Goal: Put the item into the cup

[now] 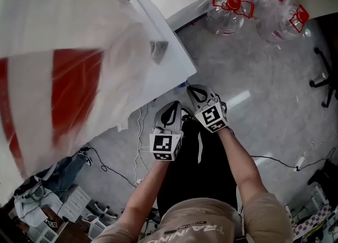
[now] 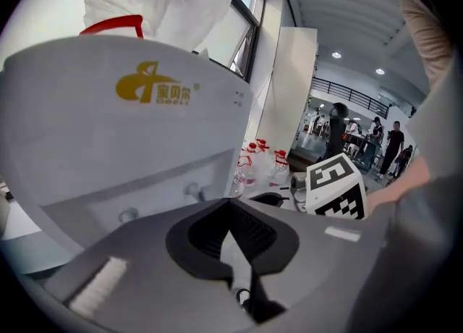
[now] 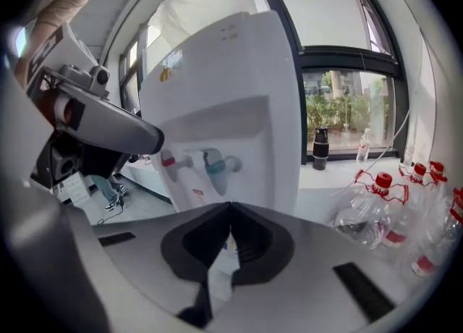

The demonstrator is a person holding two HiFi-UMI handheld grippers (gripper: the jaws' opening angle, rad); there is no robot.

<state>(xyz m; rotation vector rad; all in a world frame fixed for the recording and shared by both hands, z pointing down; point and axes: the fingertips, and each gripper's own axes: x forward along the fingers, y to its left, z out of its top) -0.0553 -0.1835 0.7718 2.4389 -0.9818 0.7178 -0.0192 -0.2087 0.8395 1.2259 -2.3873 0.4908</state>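
Observation:
No cup and no loose item show in any view. In the head view my left gripper (image 1: 172,110) and right gripper (image 1: 194,92) are held side by side close to the person's body, over the grey floor beside a white water dispenser (image 1: 158,62). Both point toward the dispenser. In the left gripper view the jaws of the left gripper (image 2: 230,207) meet at the tips with nothing between them. The right gripper (image 3: 230,210) looks the same in its own view, jaws together and bare.
The dispenser front (image 3: 224,100) has a red tap (image 3: 169,159) and a blue tap (image 3: 215,165). A bagged bottle (image 1: 58,67) sits on top of it. Several clear water jugs with red handles (image 1: 232,9) stand on the floor beyond. Cables (image 1: 280,160) cross the floor.

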